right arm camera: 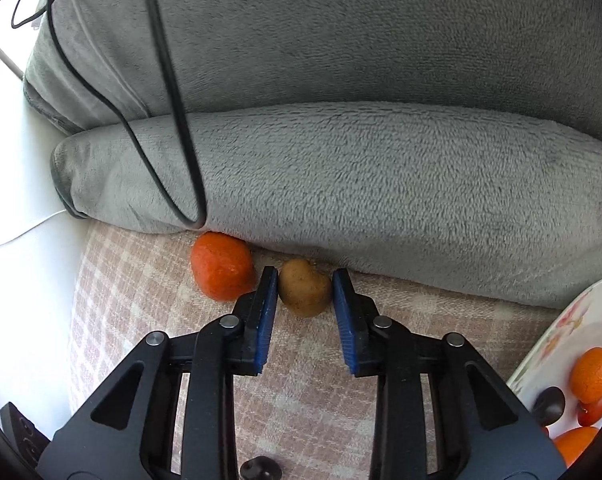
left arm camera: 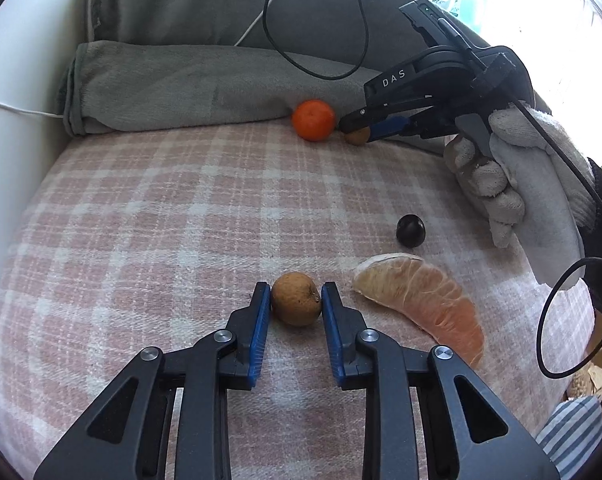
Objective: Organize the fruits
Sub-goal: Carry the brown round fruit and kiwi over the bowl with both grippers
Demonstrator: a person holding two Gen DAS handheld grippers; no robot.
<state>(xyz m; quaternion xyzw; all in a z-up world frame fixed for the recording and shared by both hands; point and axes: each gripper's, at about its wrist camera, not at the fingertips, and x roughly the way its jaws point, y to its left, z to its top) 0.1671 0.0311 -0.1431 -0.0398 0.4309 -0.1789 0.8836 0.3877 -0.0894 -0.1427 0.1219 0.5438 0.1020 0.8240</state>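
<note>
Fruits lie on a pink-and-white checked woven cloth [left arm camera: 141,220], and some are in a plate. The floral plate [right arm camera: 573,320] at the right edge holds two mandarins, one dark grape and one red fruit, partly cut off by the frame. On the cloth, the left claw [left arm camera: 295,300] is clenched on a round brown longan [left arm camera: 295,299] with rough, dull skin. Beside it lie one curved peeled pomelo segment [left arm camera: 425,300] and one glossy dark grape [left arm camera: 410,230]. Farther back, the right claw [right arm camera: 305,286], held by a gloved hand [left arm camera: 501,184], grips a second brown longan [right arm camera: 304,287], just beside one orange mandarin [right arm camera: 221,266]. Behind them is a rolled grey fleece blanket [right arm camera: 361,184].
</note>
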